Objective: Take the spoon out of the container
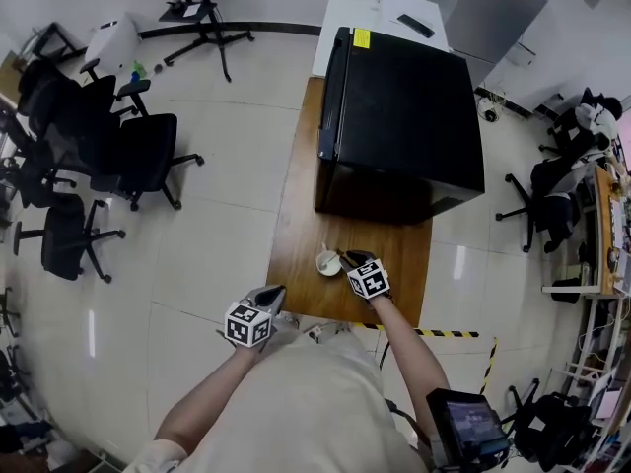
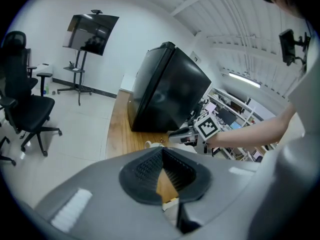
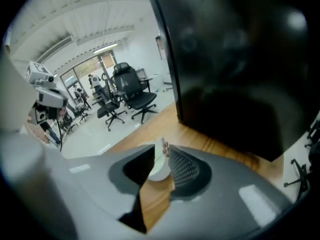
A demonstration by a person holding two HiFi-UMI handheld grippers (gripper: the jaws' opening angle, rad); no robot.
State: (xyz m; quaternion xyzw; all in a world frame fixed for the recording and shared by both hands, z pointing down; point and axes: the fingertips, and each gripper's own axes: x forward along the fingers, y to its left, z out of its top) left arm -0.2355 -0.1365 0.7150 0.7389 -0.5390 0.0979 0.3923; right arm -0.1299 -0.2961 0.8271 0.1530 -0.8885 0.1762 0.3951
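The right gripper (image 3: 160, 153) is half open and holds nothing, and the spoon (image 3: 163, 145) sticks up from the little white container (image 3: 156, 170) on the table (image 1: 296, 215), right at its tips I think, so closing off to one side could knock the container over.

Glossy pale floor (image 1: 227, 175) all around, black office chairs (image 1: 138, 156) clustered at the left. A wooden desk (image 1: 296, 235) carries a big black cabinet (image 1: 399, 116). Hazard tape (image 1: 444, 333) marks the floor, a screen on a stand (image 2: 90, 31) sits by the white wall, and strip lights (image 2: 245, 80) glow overhead.
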